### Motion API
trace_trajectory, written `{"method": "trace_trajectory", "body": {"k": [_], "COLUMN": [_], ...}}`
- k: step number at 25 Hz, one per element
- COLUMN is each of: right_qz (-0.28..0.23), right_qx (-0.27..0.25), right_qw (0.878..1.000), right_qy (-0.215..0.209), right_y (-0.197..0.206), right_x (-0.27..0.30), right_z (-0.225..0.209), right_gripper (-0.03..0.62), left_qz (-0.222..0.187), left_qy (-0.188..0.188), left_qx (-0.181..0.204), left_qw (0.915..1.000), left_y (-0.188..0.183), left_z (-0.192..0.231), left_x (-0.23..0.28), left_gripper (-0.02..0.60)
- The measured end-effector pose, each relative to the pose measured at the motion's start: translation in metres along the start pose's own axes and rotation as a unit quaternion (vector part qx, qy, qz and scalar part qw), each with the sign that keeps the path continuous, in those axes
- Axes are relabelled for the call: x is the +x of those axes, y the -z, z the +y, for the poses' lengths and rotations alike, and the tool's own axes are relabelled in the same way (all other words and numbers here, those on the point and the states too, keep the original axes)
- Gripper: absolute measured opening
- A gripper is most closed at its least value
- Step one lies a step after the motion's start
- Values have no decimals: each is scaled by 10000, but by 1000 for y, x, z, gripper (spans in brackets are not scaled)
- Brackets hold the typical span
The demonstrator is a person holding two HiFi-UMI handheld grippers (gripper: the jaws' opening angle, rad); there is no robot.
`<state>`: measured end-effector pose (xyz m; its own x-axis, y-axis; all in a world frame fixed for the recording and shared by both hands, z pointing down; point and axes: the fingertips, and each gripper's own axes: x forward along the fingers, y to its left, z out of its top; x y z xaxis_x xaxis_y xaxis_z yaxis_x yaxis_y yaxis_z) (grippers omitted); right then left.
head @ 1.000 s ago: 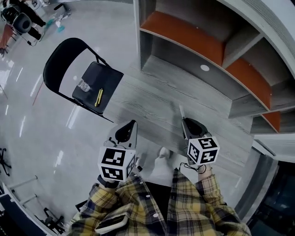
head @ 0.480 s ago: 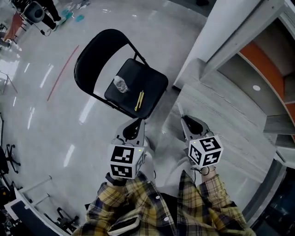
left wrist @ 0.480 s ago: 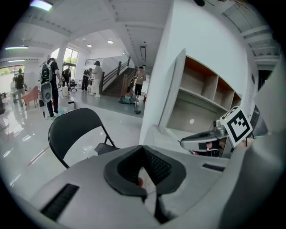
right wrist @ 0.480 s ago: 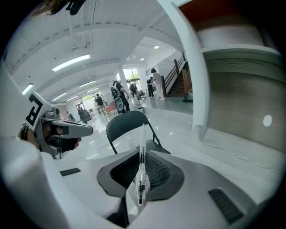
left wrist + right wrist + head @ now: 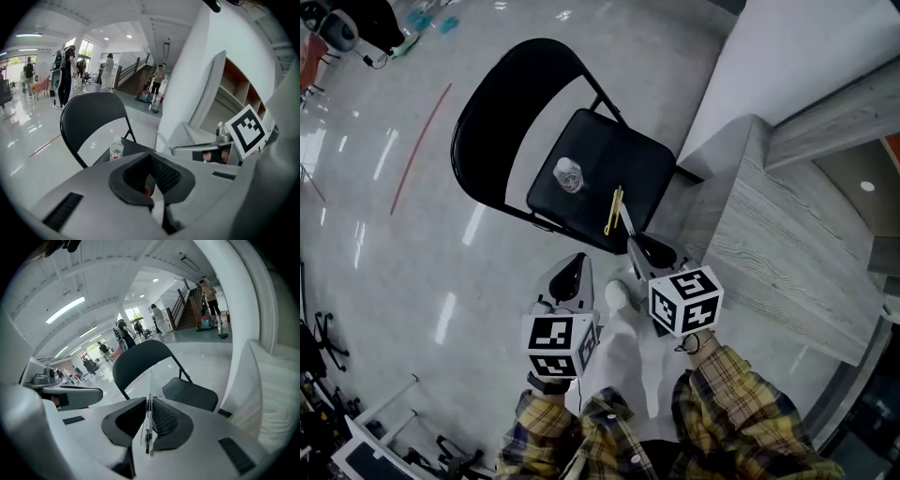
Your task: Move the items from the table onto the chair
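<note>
A wide hall with a glossy pale floor (image 5: 412, 244) spreads out below, people (image 5: 65, 70) standing small and blurred far back, and the grey wood-grain surface (image 5: 778, 253) sits at the right of the head view beside a white column (image 5: 787, 56). A black folding chair (image 5: 652, 169) stands on the floor ahead, apart from the surface; on its seat a small bottle (image 5: 569, 174) stands upright and a yellow pen (image 5: 613, 211) lies near the front edge. Two forearms in plaid sleeves (image 5: 750, 422) reach forward from the bottom edge, side by side, both claws tilted downward toward the chair, each with its marker cube (image 5: 685, 300) facing up. The right claw (image 5: 149, 420) is the farther forward and is clamped on a clear pen (image 5: 148, 423), which stands up between the ribbed pads and points at the chair; from above, its tip overlaps the seat's near edge just beside the yellow pen, though its height over the seat cannot be judged. The left claw (image 5: 152, 180) hangs short of the seat with its jaws pressed together; a small reddish spot shows in the slit, too small to identify. Both claws' undersides and the hands gripping them are hidden by the cubes, and the chair's legs are mostly covered by the seat.
</note>
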<state>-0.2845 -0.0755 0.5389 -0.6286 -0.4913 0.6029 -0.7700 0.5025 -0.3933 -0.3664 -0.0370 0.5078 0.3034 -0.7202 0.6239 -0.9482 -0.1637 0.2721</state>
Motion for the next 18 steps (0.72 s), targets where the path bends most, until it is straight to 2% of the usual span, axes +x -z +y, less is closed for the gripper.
{"method": "trace_trajectory", "body": {"k": [9, 12, 18], "right_qz": [613, 765, 962], "right_qx": [954, 1045, 1616], "right_qw": [9928, 9897, 9777], "right_qy": [387, 616, 940], "right_y": [92, 112, 145], "right_x": [142, 181, 245], "right_z": [-57, -79, -114], "right_gripper": [51, 51, 52], "left_qz": [287, 388, 609], "left_qy": [-111, -119, -232], "left_qx": [-338, -368, -496], "left_qw": [9990, 9985, 9966], "left_y": [64, 81, 112], "left_z": [55, 69, 85], "left_x": [54, 66, 72], "left_gripper": [3, 3, 3]}}
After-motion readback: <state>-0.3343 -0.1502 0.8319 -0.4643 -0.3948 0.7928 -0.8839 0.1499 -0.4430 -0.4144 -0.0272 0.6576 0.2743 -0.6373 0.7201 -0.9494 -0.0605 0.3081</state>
